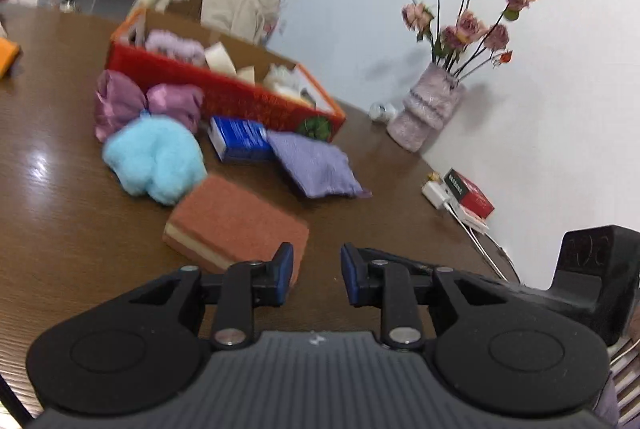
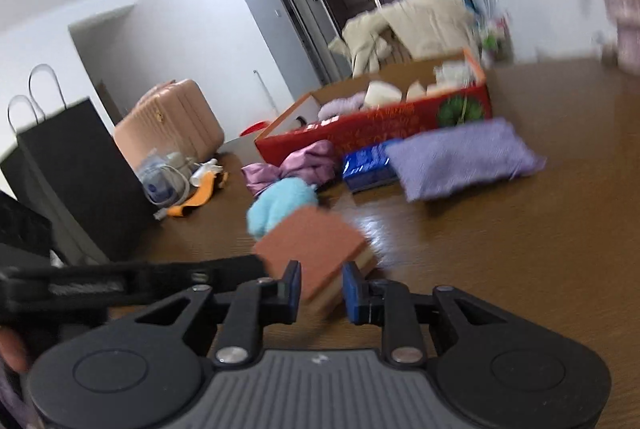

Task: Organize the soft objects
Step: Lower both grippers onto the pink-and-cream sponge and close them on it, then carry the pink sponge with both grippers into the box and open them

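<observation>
Nearest the cameras, both grippers hang over the brown desk (image 1: 60, 221) with nothing caught. The left gripper (image 1: 316, 279) has its jaws narrowly parted over bare wood, the sponge's near corner just beside its left pad. The right gripper (image 2: 321, 291) is likewise only slightly apart, and the rust-red sponge (image 2: 316, 249) sits in line with that gap; motion blur hides whether the pads touch it, though they do not appear to press.

That is the 1st risk: with so narrow a gap, a push forward would likely shove the sponge along the glossy desk rather than straddle it, driving it into the fluffy light-blue toy (image 1: 154, 161) just behind. The grippers are also close together around the same sponge, so they could collide.

Farther back, the pink satin bundle (image 1: 140, 101), the blue tissue pack (image 1: 240, 141) and the lilac cushion (image 1: 316, 165) crowd against the red cardboard box (image 1: 224, 93), which already holds several soft pieces. A careless grab could drag 2 things at once, and a drop onto the full box may spill over its wall.

Farthest right, the vase of dried roses (image 1: 428, 109) could tip under a wide swing.
</observation>
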